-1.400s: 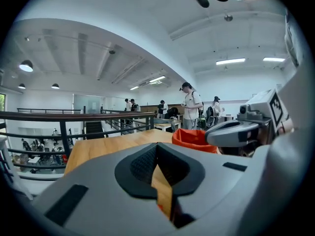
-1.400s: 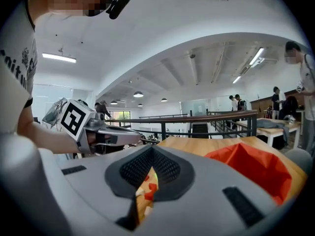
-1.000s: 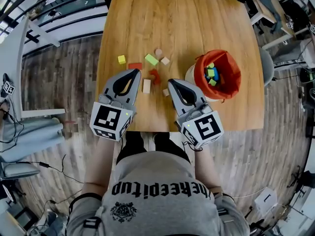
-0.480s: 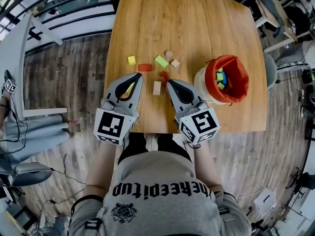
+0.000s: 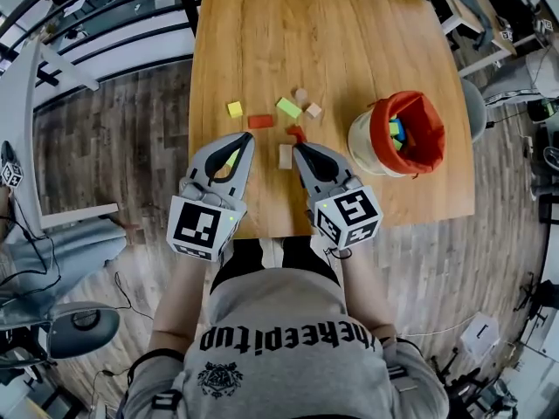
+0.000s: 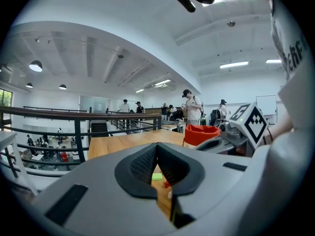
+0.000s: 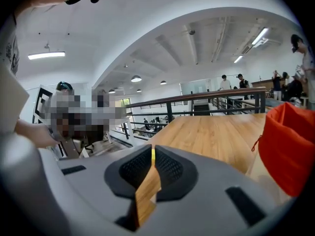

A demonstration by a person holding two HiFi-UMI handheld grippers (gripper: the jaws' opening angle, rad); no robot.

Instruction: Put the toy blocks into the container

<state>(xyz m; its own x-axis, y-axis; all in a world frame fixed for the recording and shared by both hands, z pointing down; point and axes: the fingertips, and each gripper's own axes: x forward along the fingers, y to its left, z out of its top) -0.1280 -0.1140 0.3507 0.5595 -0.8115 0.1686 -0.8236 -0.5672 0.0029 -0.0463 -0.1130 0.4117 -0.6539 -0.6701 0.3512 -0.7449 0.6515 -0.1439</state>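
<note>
Right tool [image 5: 297,147] is edging closer to the red block [image 5: 297,133] than before, pressed together and empty like the left tool [image 5: 244,140]; a few blocks [image 5: 396,130] are sitting in the container [image 5: 362,147], several are lying loose on the bench [image 5: 349,42].

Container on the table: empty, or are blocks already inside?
Not empty: the head view shows green and blue blocks lying inside the orange-lined container.

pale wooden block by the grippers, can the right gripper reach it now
Probably yes: the pale wooden rectangular block lies uncovered beside the right gripper, nothing between them. Its jaws have just begun opening but look shut, so must part further.
</note>
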